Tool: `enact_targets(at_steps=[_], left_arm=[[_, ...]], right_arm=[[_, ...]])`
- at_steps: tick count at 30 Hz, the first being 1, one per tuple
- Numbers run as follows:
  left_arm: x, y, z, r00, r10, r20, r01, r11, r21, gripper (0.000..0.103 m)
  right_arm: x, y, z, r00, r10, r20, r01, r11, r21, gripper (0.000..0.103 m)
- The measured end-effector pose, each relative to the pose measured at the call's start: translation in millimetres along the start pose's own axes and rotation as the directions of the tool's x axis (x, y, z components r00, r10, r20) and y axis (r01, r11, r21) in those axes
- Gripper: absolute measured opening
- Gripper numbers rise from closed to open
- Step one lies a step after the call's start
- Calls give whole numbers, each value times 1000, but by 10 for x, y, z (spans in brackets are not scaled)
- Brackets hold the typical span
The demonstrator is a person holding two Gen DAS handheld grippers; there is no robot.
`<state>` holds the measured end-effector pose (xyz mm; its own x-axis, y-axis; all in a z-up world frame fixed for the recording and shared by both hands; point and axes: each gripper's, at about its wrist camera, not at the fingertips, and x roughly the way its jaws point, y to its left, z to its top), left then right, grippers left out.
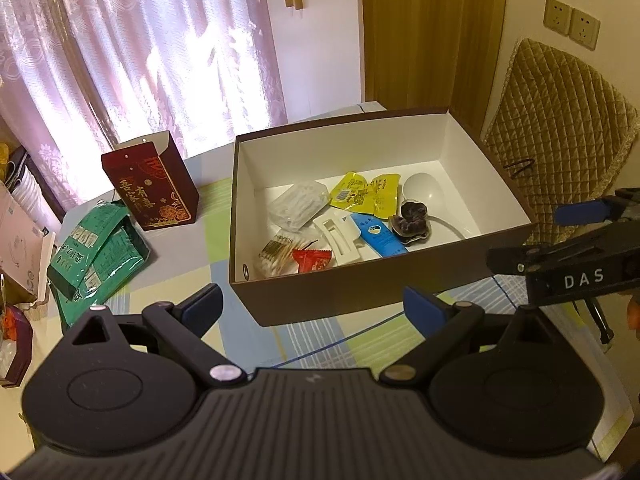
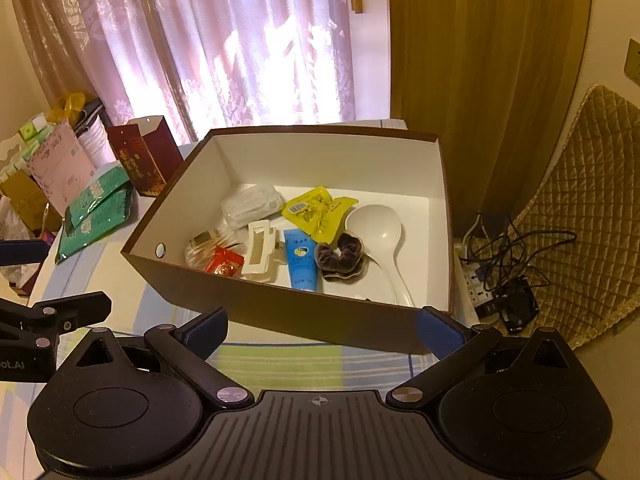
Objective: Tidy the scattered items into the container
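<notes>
Left wrist view: both tools, left [image 1: 312, 306] and right [image 2: 322, 330], gape wide over checked tablecloth [image 1: 332, 340], pink curtains [image 1: 140, 40] behind.

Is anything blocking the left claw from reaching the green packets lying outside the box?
Nothing visible does. The flat green foil packets lie on bare checked tablecloth ahead-left of the open left claw. The dark red gift bag stands behind them, not between.
</notes>
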<state>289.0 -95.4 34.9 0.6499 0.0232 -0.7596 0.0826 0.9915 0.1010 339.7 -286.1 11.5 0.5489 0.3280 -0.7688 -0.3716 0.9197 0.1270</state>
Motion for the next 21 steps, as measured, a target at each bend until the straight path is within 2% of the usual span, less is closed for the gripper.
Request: enact_targets(at_steps=[21], left_arm=[[-285, -10, -236, 999, -26, 34, 27, 999, -37, 95]], right_arm=[[-319, 210, -213, 999, -15, 44, 15, 1000, -11, 103]])
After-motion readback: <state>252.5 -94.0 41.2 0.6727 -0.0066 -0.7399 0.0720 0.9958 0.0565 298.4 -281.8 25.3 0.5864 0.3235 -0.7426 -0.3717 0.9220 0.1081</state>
